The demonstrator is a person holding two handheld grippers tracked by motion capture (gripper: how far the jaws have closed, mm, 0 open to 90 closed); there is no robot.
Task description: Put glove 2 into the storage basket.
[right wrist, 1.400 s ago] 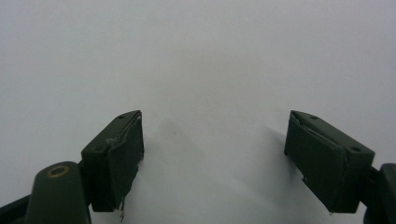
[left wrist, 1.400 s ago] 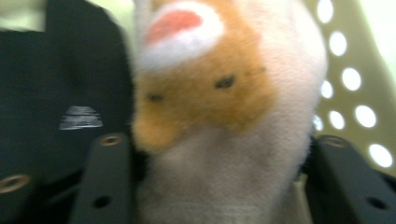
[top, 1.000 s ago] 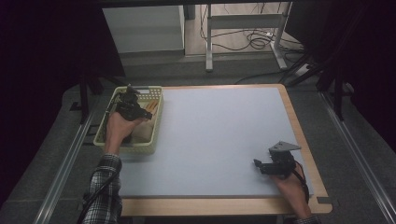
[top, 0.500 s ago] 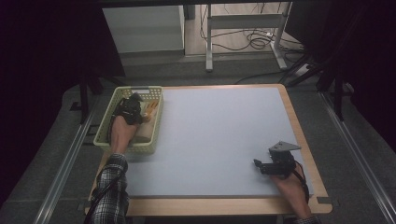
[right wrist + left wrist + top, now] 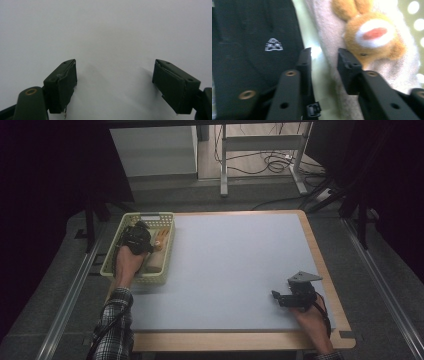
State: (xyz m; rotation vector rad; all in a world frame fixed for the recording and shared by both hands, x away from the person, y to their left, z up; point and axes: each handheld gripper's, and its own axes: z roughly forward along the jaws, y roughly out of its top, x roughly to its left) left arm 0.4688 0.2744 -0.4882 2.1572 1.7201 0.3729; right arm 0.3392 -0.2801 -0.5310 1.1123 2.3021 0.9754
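Left gripper view looks down between its own two black jaws, which stand a little apart with nothing pinched between them; the left gripper [image 5: 323, 67] is released. In the gap lies pale green basket floor and the edge of a cream-pink cloth [image 5: 329, 50]. The right-hand jaw lies over that cloth, and just beyond it sits a plush toy [image 5: 372, 35], orange-brown and fuzzy, with a white patch holding a red-pink mark, and two rounded lobes above. Against the other jaw lies a black item [image 5: 254, 45] carrying a small white printed logo; what it is cannot be told.

Right gripper view shows the right gripper [image 5: 113, 82] with its jaws spread wide, holding nothing, over the plain pale grey table surface [image 5: 107, 30].

High view places the right gripper [image 5: 281, 298] near the front right corner of the table [image 5: 235, 265], low over the grey mat, a hand behind it and the grey three-cornered plate on top. Farther away, at the left edge, the left gripper [image 5: 136, 238] reaches down inside a yellow-green lattice basket [image 5: 170, 245], the person's forearm in a plaid sleeve [image 5: 112, 327] leading to it. Beside the gripper within the basket are orange and tan shapes [image 5: 159, 242], too small to make out. Beyond the table, cables [image 5: 272, 165] lie on the floor around metal legs.
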